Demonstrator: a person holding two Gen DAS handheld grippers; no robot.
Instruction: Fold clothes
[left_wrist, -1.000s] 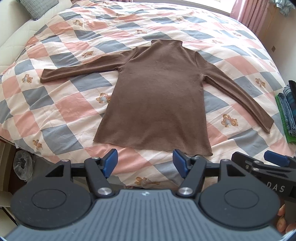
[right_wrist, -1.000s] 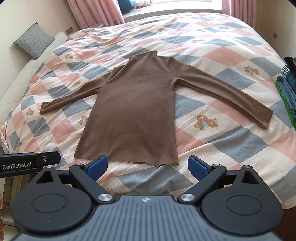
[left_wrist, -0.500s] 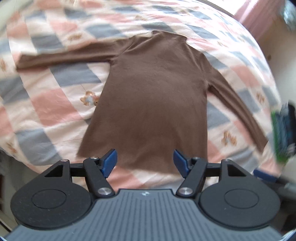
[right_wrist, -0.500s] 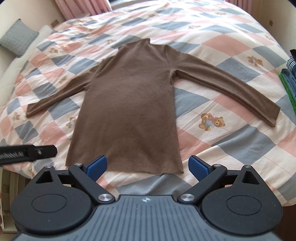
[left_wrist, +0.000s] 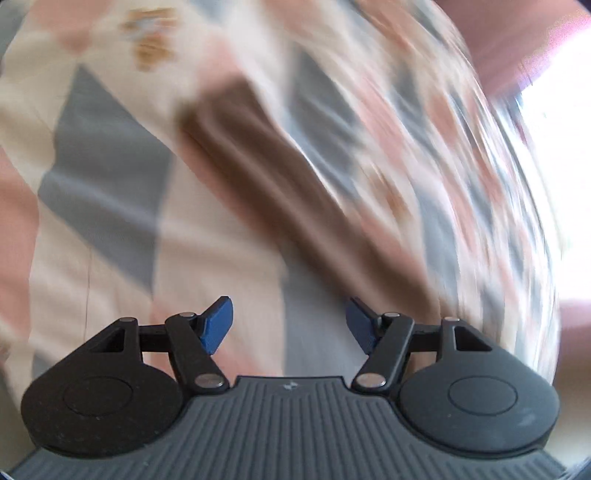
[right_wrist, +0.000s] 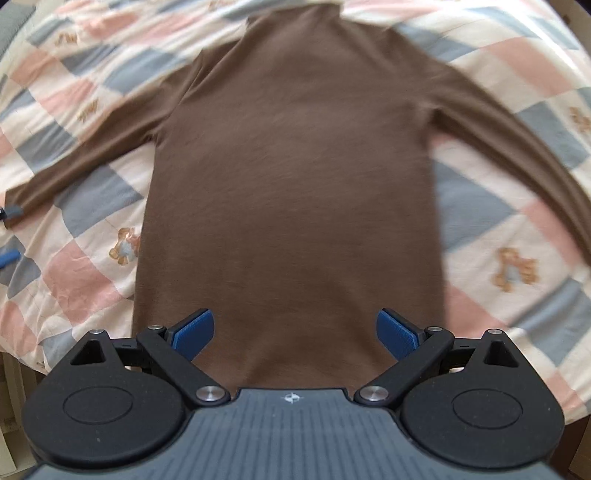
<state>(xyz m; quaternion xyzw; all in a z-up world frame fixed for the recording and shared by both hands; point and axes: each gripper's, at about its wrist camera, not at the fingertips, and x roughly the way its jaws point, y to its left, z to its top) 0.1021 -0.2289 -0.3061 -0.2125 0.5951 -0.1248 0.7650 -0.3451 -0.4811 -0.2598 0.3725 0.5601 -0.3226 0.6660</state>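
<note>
Sleeve (left_wrist: 280, 173) of the brown top (right_wrist: 295, 177) lies ahead of the left hand-held gripper (left_wrist: 290, 325), at 12 o'clock; its jaws stand wide apart and hold nothing. Judged step: take this sleeve near the cuff, gripping one layer only. The right hand-held gripper (right_wrist: 295, 334), equally open and empty, hovers over the hem. The top lies flat, unfolded, sleeves spread, on the checked bed (right_wrist: 88, 280).
</note>
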